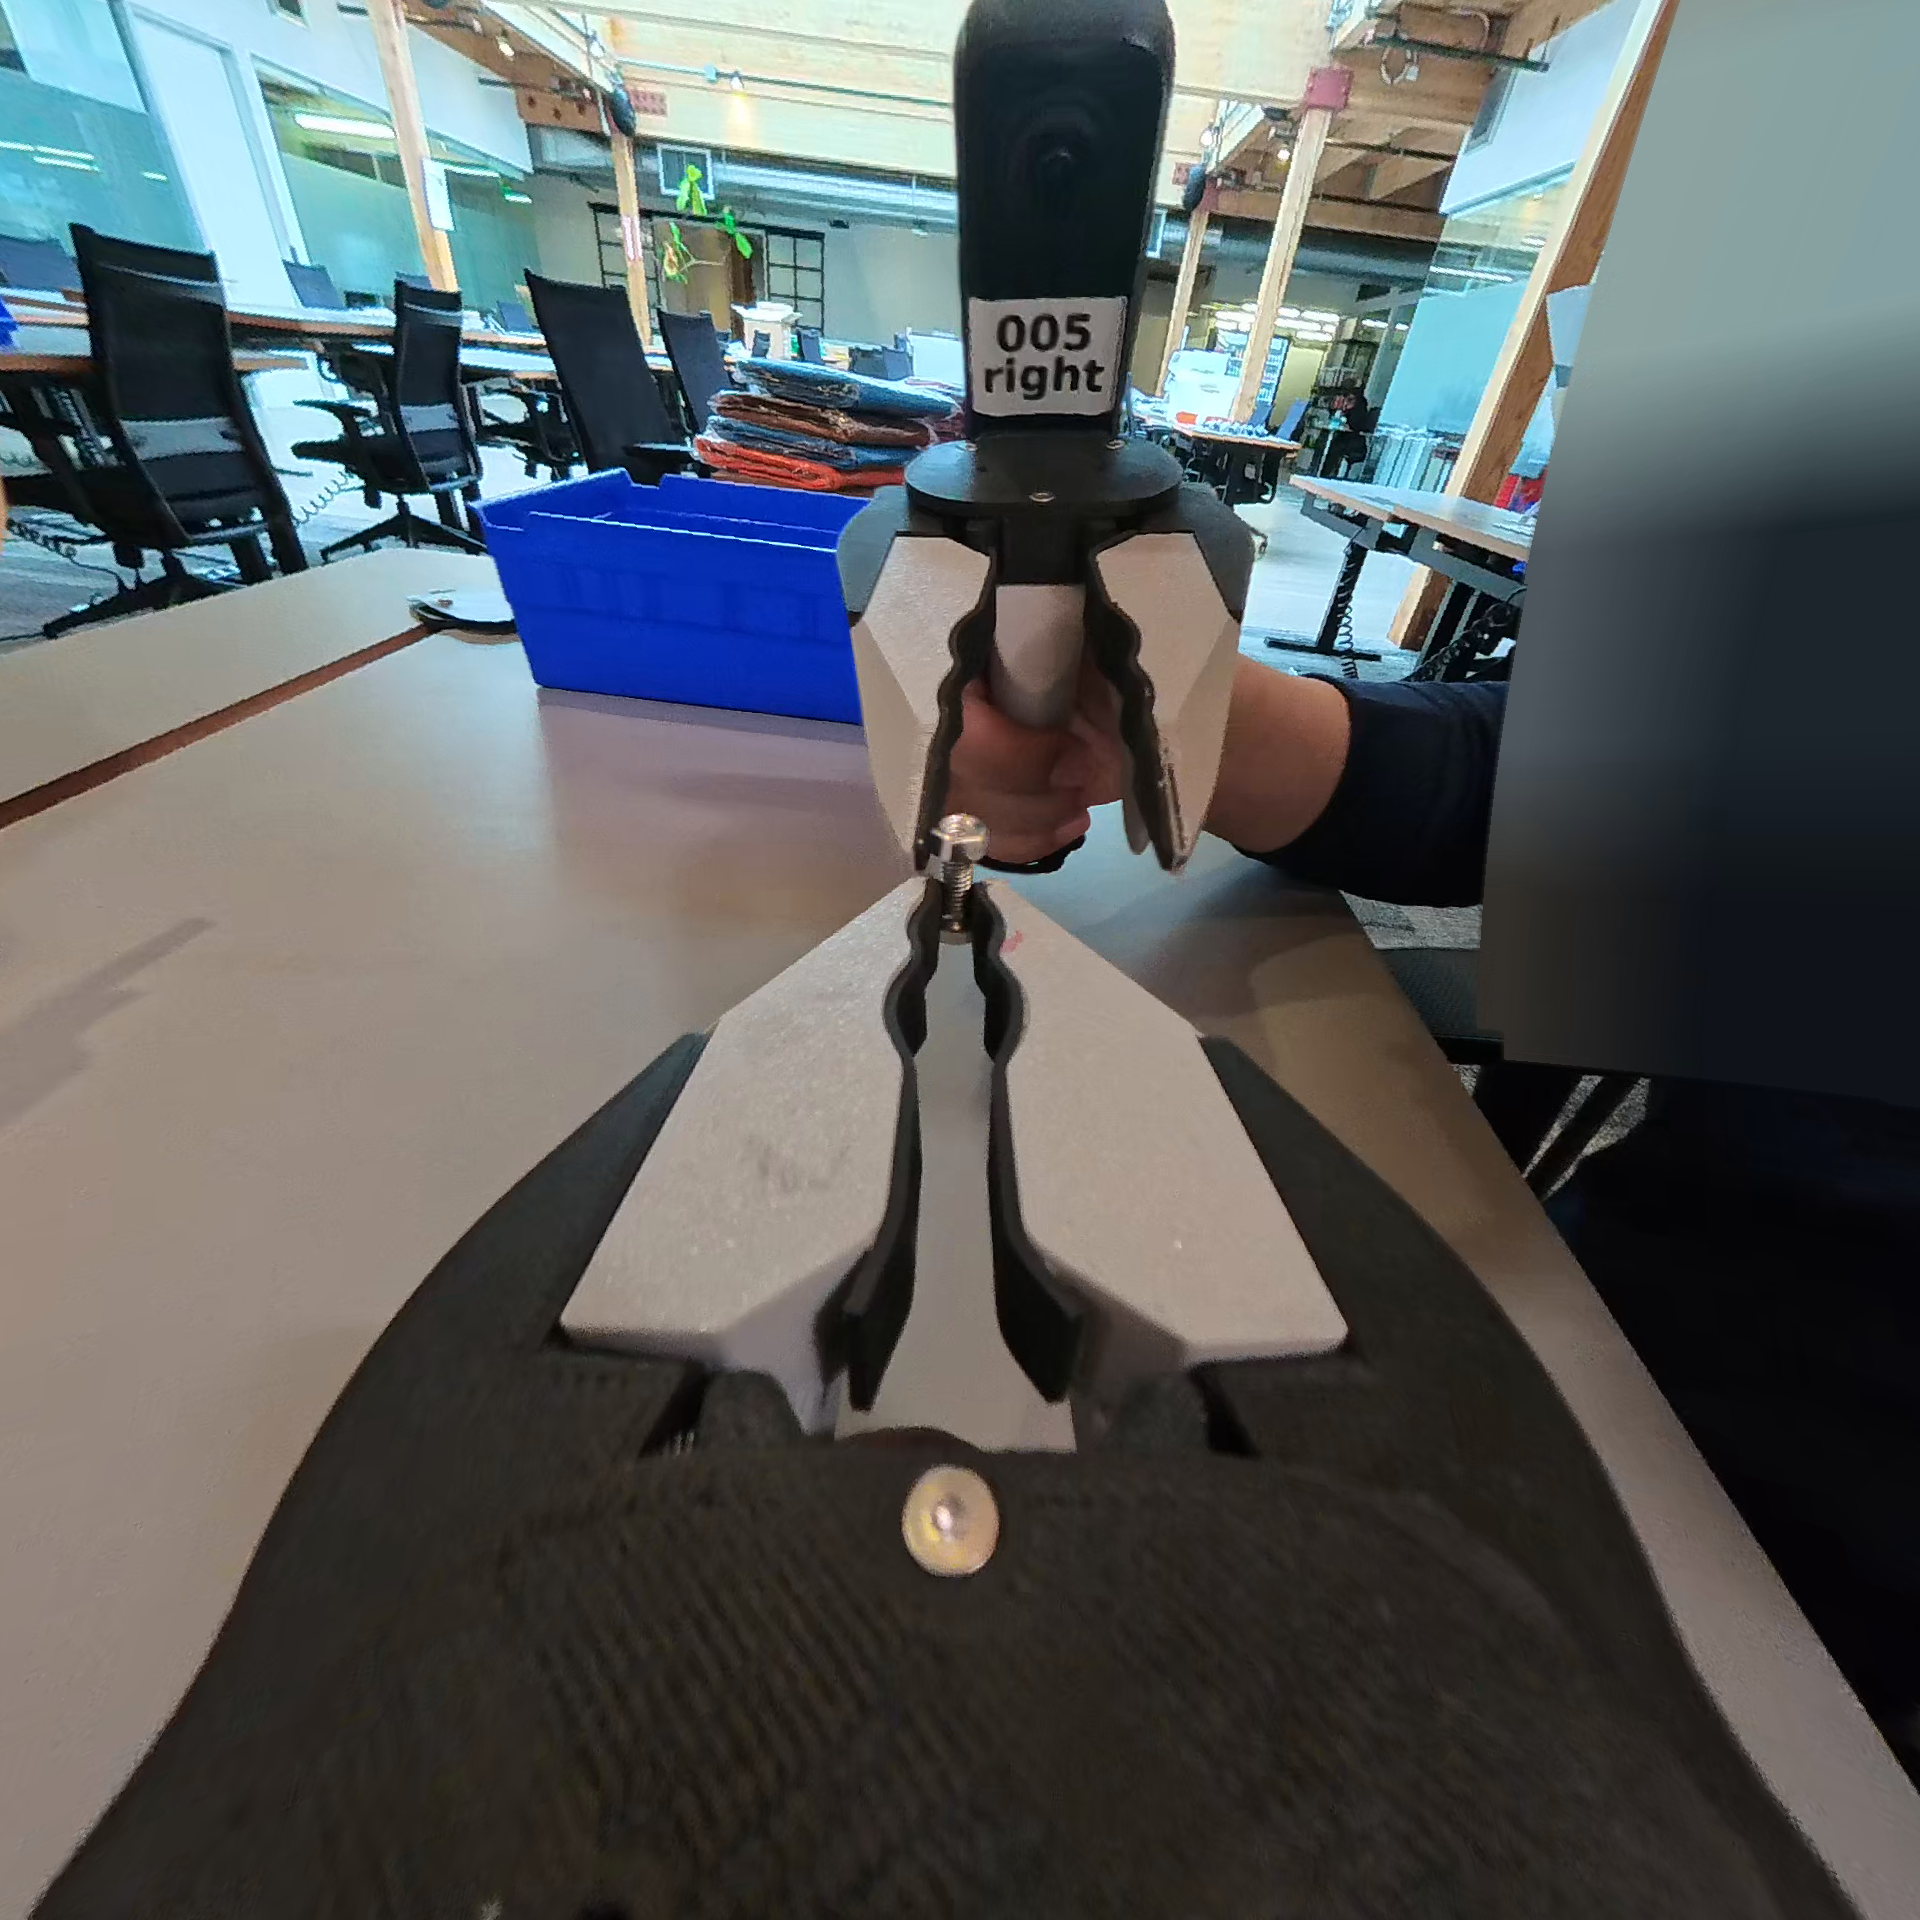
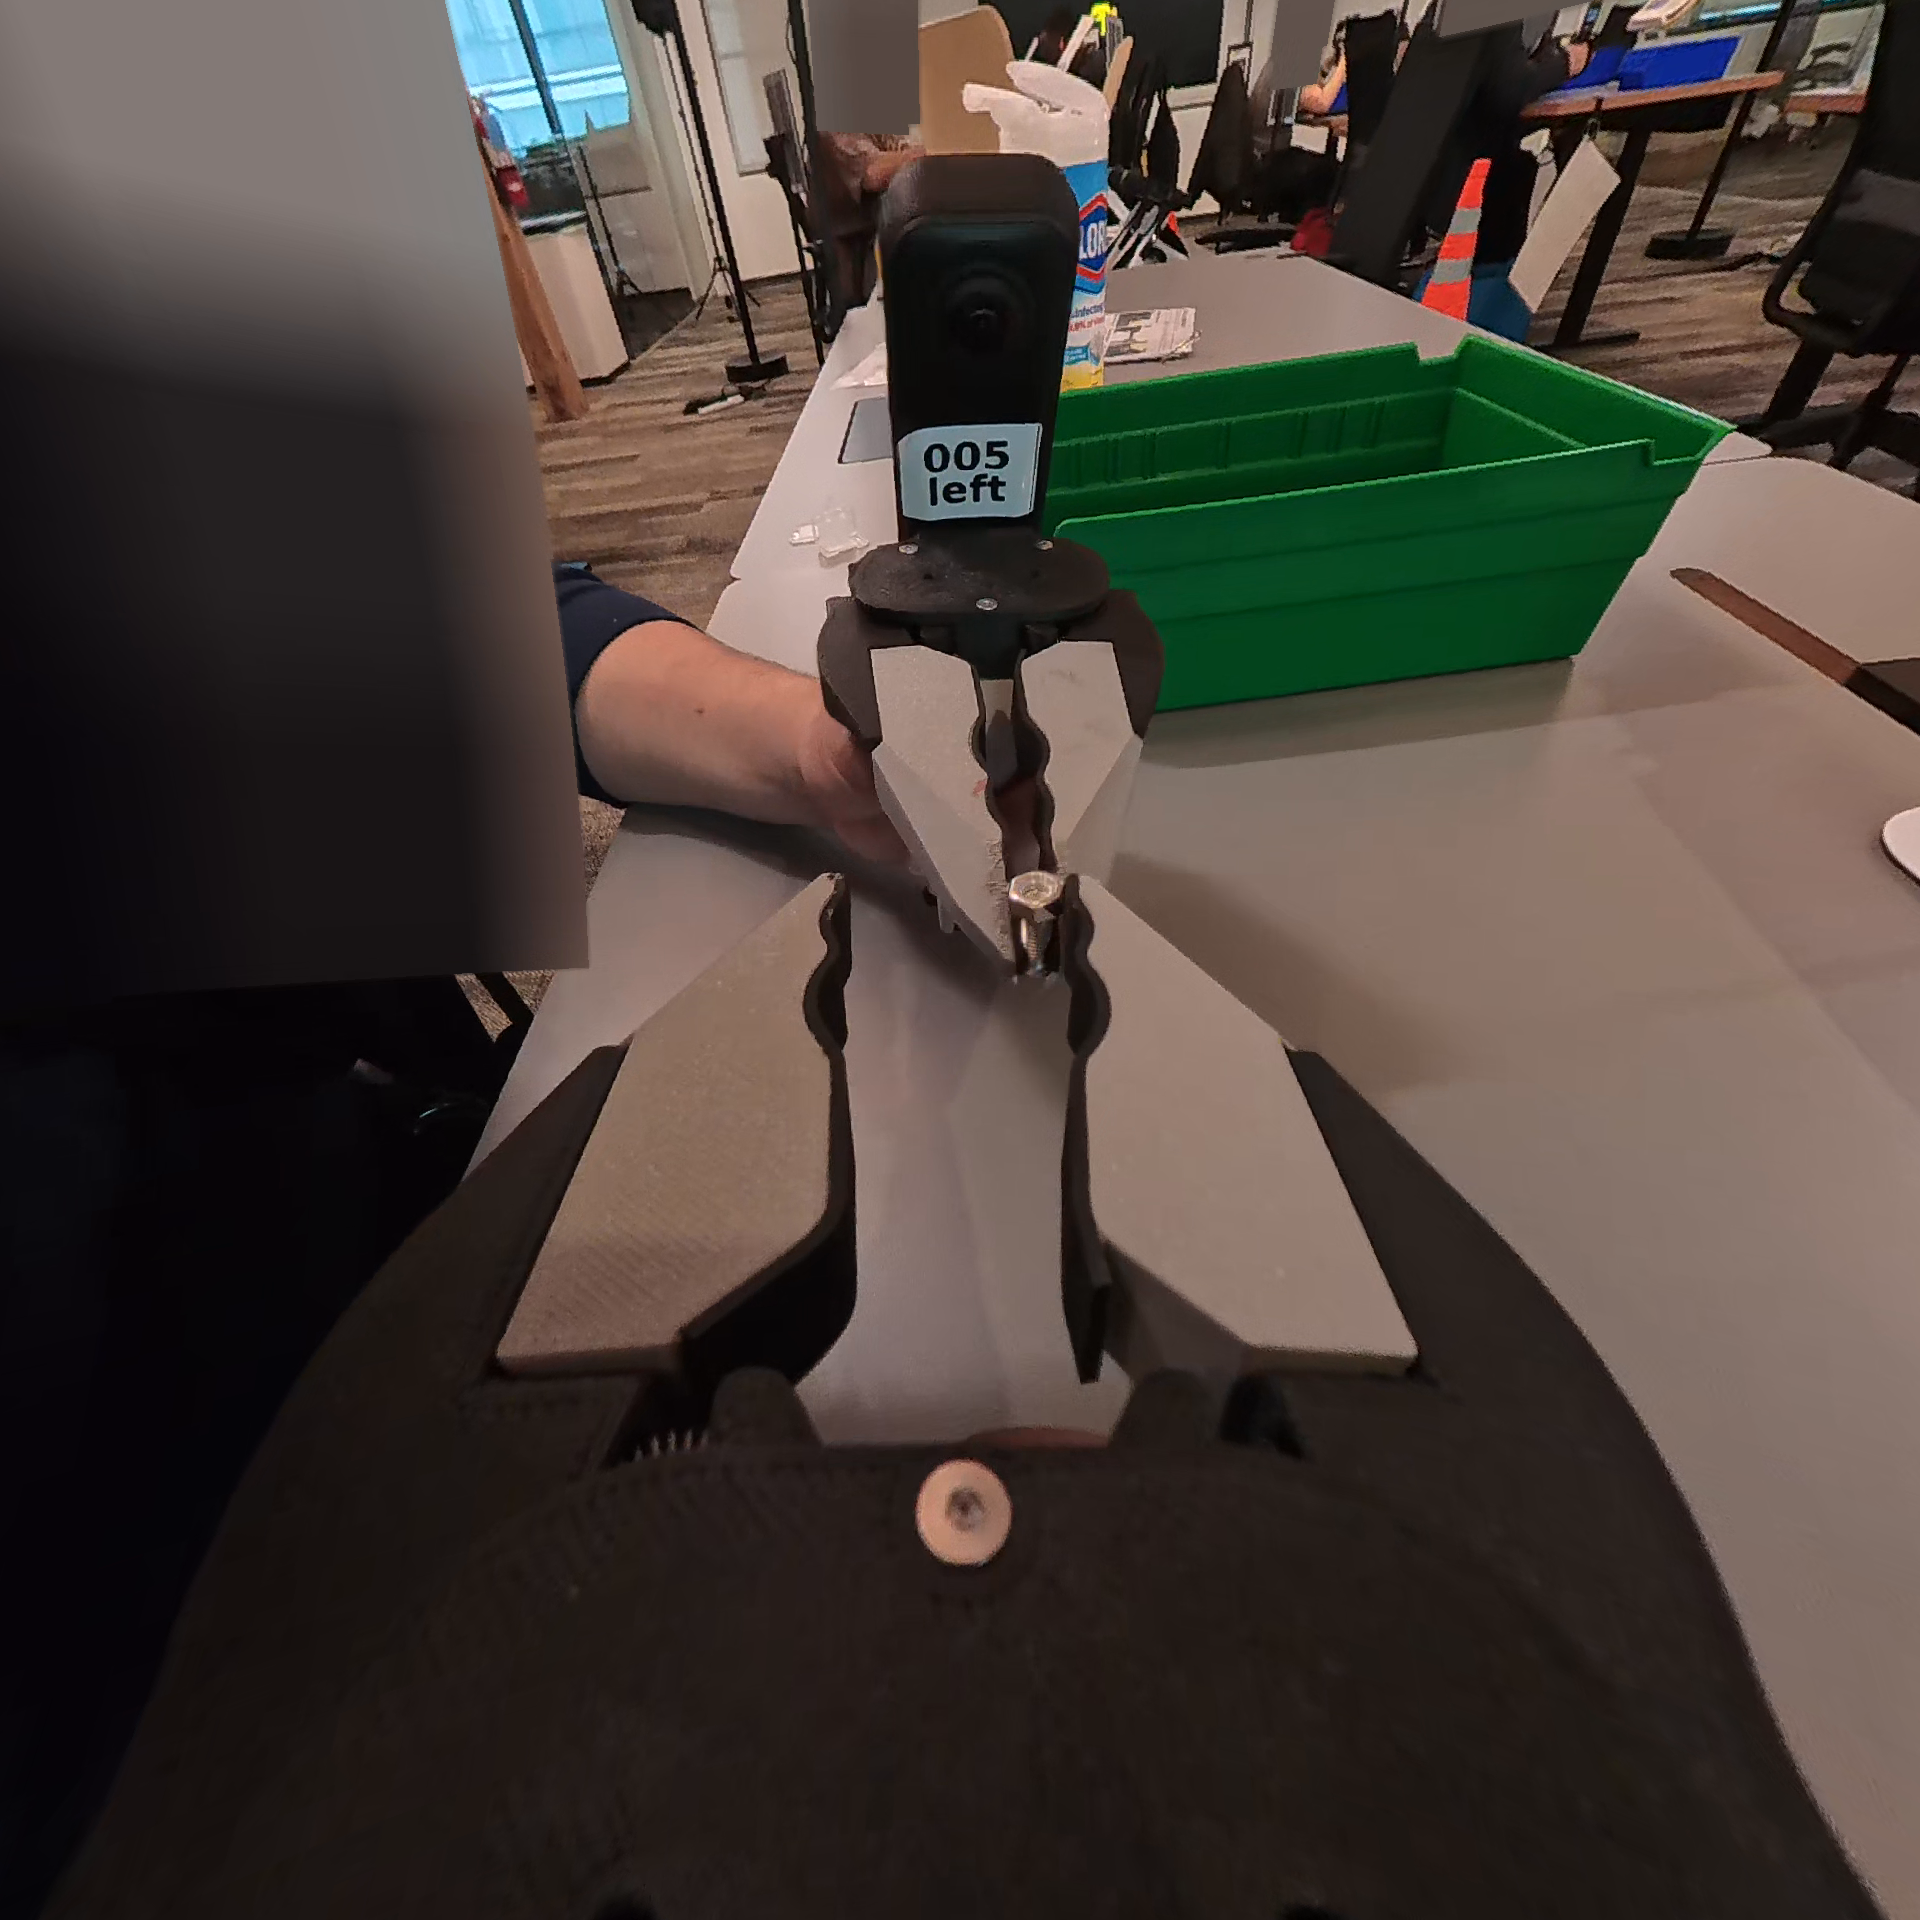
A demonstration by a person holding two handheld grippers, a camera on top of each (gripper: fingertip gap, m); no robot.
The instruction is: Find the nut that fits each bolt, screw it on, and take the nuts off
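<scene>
One silver bolt [image 1: 953, 883] stands upright above the surface, its lower shank clamped in the left gripper [image 1: 951, 914]. A silver hex nut [image 1: 958, 834] sits threaded at its top end, exposed thread below.

open office | grey tables [image 1: 312, 831] | black chairs [image 1: 166, 416] | timber posts [image 1: 410, 135] | patterned carpet [image 2: 665, 457] | glass walls [image 1: 104, 156]

Your right gripper [image 2: 956, 914] stands with its jaws wide apart over the grey table [image 2: 1455, 935]. Its right finger [image 2: 1091, 966] lies just beside a silver nut [image 2: 1034, 896] threaded on a bolt [image 2: 1032, 951]; contact cannot be confirmed. Your left gripper [image 2: 1023, 961] faces it, tilted downward, its fingers closed on the bolt. A green bin [image 2: 1382, 561] stands behind on the table, with a wipes canister [image 2: 1086, 260] farther back.
</scene>
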